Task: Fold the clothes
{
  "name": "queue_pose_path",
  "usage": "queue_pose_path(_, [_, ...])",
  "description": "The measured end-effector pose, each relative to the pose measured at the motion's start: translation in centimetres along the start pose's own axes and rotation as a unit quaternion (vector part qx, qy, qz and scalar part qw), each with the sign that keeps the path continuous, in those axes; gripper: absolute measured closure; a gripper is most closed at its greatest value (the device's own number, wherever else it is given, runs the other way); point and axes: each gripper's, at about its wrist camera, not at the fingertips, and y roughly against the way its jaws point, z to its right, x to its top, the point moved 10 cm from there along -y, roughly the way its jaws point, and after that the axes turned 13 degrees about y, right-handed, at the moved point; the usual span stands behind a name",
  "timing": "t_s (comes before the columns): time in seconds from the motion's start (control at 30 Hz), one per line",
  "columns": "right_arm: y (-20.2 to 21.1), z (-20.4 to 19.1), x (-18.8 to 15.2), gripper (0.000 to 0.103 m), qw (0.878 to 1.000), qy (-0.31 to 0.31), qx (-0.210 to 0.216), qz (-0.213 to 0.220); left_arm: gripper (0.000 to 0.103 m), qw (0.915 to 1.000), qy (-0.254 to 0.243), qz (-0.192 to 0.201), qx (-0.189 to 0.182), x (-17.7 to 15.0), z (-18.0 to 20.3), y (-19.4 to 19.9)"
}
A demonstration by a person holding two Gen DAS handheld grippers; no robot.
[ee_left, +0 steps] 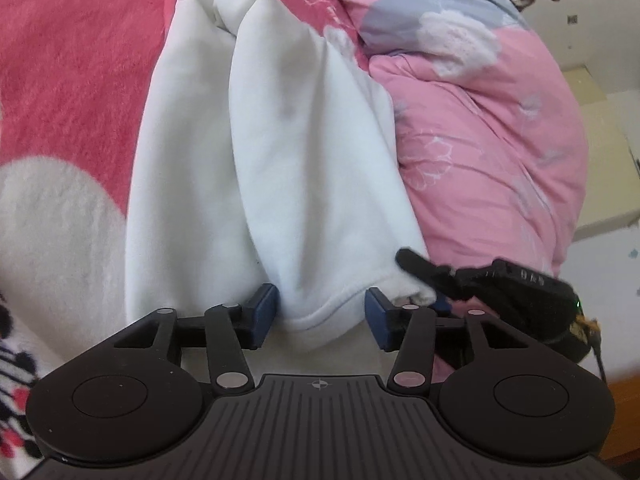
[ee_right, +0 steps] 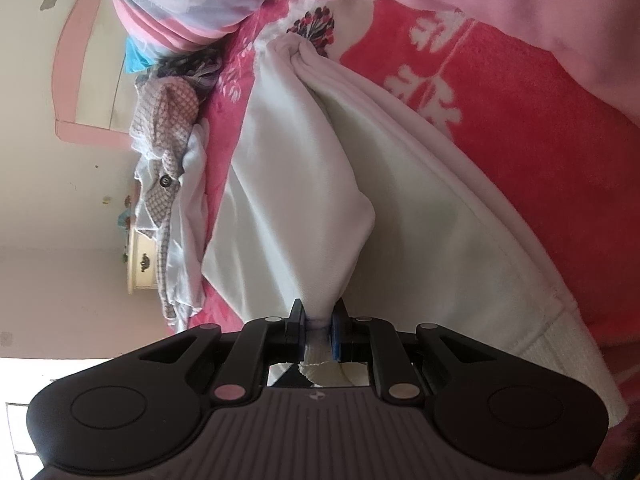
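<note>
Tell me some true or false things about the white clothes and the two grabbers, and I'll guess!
1. The right gripper has its jaws shut on the white garment. True.
2. The left gripper is squeezing the cloth tight. False: its jaws stand apart, with a fold of the white garment between them and neither pad pressing it.
3. The garment lies on a blue blanket. False: the blanket is red and white.
4. A pink quilt is bunched up beside the garment. True.
5. A checked piece of clothing lies at the far edge of the bed. True.
</note>
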Motion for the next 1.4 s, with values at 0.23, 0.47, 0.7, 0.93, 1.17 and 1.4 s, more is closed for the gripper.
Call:
queue_pose_path(0.23, [1.0, -1.3, -0.2, 0.09, 0.998, 0.054, -0.032, -0.005, 0.096, 0.9993, -0.035, 0.015, 0.005, 0.1, 0.4, 0.3])
queue_pose_path(0.47, [3.8, -2.0, -2.2, 0.09, 0.994, 0.091, -0.06, -0.02, 0.098, 0.9959, -0.089, -0.006, -0.015, -1.8, 1.9, 2.2])
queue_pose_path(0.7, [5.1, -0.7, -6.2, 0.09, 0.99, 0.101, -0.092, -0.048, 0.098, 0.9889, -0.14, -0.047, -0.016, -4.8, 1.9, 3.8])
queue_pose_path(0.93, [6.2, 0.0, -7.7, 0.09, 0.984, 0.124, -0.117, -0.05, 0.098, 0.9836, -0.155, -0.091, 0.004, -6.6, 1.1, 3.6])
queue_pose_path(1.17, [4.8, 0.2, -8.3, 0.09, 0.972, 0.166, -0.156, -0.057, 0.098, 0.9769, -0.178, -0.115, 0.03, -7.6, 0.5, 2.8])
queue_pose_path(1.4, [3.7, 0.1, -9.2, 0.086, 0.951, 0.219, -0.208, -0.066, 0.097, 0.9711, -0.191, -0.122, 0.076, -8.0, -1.7, 1.3])
